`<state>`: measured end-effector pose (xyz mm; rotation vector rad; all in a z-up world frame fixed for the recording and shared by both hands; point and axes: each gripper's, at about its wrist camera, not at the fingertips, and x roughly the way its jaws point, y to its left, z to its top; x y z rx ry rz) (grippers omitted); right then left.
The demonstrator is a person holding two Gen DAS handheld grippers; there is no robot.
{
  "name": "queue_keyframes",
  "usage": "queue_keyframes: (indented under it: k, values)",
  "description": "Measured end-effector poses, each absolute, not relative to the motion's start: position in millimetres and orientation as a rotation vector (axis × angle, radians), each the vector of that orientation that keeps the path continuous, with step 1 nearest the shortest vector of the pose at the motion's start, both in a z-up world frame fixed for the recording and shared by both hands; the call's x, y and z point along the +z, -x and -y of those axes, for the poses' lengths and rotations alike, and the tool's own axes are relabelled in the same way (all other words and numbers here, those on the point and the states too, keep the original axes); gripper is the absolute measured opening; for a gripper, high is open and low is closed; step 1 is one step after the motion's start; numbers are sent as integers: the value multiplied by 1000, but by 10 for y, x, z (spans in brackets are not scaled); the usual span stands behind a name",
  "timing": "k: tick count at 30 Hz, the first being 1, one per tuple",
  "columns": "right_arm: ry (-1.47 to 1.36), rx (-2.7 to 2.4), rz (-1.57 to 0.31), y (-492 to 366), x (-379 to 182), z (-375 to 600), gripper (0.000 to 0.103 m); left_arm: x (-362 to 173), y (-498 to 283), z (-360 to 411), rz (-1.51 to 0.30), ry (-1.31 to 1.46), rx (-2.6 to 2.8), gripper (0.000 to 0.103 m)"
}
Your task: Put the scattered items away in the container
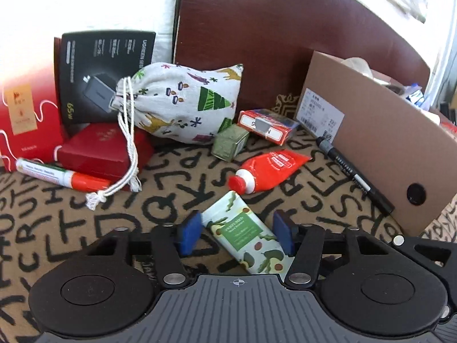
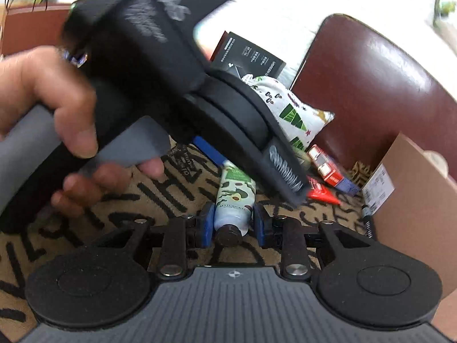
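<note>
A pale green avocado-print tube (image 1: 245,233) lies on the letter-print cloth (image 1: 85,223). My left gripper (image 1: 238,230) is open around its flat end, pads beside it. My right gripper (image 2: 233,223) straddles the same tube (image 2: 232,200) at its dark cap end, pads close on both sides; contact is unclear. Beyond lie a red tube (image 1: 268,171), a black marker (image 1: 354,174), a red card box (image 1: 267,125), a small green box (image 1: 230,144) and a Christmas drawstring bag (image 1: 182,103). The cardboard box container (image 1: 380,154) stands at right.
A red-and-white marker (image 1: 60,174), a red box (image 1: 100,151), a black charger box (image 1: 102,77) and a red bag (image 1: 25,114) sit at left. A dark brown headboard (image 1: 285,37) stands behind. The hand-held left gripper body (image 2: 160,80) fills the right wrist view's upper left.
</note>
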<state>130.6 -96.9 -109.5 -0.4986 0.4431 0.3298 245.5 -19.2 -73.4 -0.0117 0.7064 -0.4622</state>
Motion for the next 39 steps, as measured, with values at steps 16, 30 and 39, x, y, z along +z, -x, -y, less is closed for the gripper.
queue_keyframes:
  k: [16,30,39]
  values:
    - [182,414,-570,-1355,-1009,1365,33,-760,-2081,198,-675,83,-427,42]
    - [-68,389,-624,-521,-931,1886,32,-679,-1288,529,-782,156,-422,35]
    - [-188,401,-620,-147,-955,2216,31,-721,-915,779,-806,124,-440,46]
